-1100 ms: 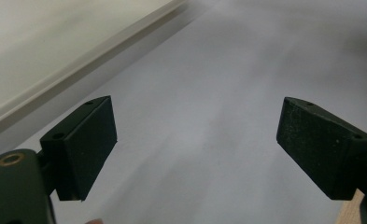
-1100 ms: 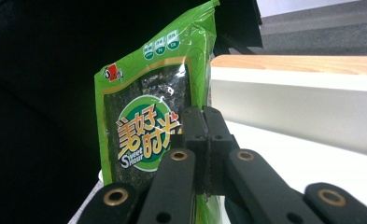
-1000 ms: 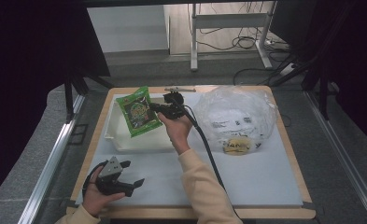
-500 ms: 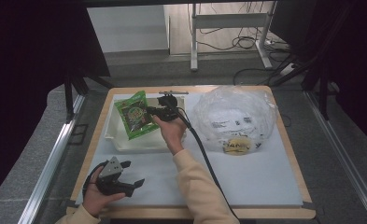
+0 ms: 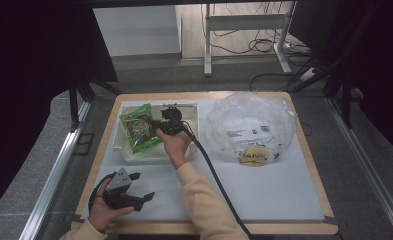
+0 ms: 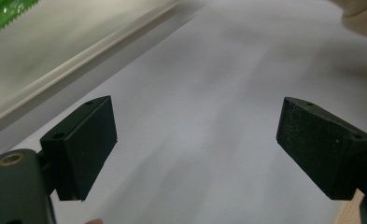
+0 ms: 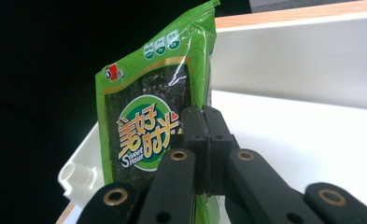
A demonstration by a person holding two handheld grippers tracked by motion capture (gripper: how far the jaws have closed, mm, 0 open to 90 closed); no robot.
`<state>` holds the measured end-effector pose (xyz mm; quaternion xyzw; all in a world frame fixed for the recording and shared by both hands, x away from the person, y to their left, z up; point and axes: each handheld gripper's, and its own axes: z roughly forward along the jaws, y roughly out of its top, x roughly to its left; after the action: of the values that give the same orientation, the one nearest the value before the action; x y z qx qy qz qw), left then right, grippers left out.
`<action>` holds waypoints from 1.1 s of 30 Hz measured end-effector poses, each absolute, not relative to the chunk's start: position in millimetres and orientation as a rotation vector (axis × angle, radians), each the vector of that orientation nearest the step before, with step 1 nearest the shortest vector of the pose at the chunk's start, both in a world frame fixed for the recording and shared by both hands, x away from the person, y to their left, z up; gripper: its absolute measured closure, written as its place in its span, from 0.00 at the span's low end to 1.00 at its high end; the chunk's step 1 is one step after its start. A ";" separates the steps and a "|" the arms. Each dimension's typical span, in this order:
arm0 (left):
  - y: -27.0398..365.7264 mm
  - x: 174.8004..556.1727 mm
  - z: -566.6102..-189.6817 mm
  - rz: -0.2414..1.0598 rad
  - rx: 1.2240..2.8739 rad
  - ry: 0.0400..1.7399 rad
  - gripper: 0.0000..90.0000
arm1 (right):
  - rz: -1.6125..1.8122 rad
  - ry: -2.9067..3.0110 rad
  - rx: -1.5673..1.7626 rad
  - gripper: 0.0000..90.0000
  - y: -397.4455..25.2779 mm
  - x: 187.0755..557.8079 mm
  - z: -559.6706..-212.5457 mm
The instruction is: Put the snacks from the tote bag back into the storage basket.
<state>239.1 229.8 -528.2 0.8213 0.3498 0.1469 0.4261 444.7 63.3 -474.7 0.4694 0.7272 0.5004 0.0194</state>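
We see our right gripper (image 7: 203, 122) clamped on the right edge of a green snack packet (image 7: 155, 116), held upright over a white tray (image 7: 312, 60)

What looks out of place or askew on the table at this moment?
Nothing is spilled or damaged. The green snack packet stands tilted over the white tray, pinched at its edge by the right gripper. The left gripper is open, holding nothing.

Grey floor (image 5: 44, 165), black curtains (image 5: 29, 60), white desk legs (image 5: 244, 22), tangled cables (image 5: 264, 45) beyond.

A clear plastic bag (image 5: 251, 127) lies on the white mat (image 5: 274, 195), perhaps holding something yellow.
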 end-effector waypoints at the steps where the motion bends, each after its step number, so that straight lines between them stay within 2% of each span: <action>1: 229.9 239.2 -528.3 0.366 2.053 0.875 0.14 | 1.548 2.255 1.465 1.00 64.3 445.2 -476.9; 11: 229.8 239.6 -528.5 0.365 2.057 0.874 0.14 | 1.405 2.294 1.461 0.97 74.4 446.6 -499.9; 14: 229.9 239.7 -528.5 0.365 2.057 0.874 0.14 | 1.361 2.359 1.463 0.88 75.3 447.7 -505.2; 18: 230.1 239.8 -528.5 0.366 2.056 0.875 0.14 | 1.323 2.381 1.456 0.70 73.3 447.3 -504.5; 23: 230.3 239.8 -528.4 0.368 2.055 0.876 0.14 | 1.282 2.373 1.374 0.58 69.2 441.0 -489.8; 33: 230.1 239.2 -528.4 0.375 2.057 0.878 0.14 | 1.376 2.404 1.235 0.53 52.2 428.1 -465.7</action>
<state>239.2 230.1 -528.4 0.8218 0.3508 0.1497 0.4232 428.1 52.2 -465.7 0.4067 0.7915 0.4531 0.0543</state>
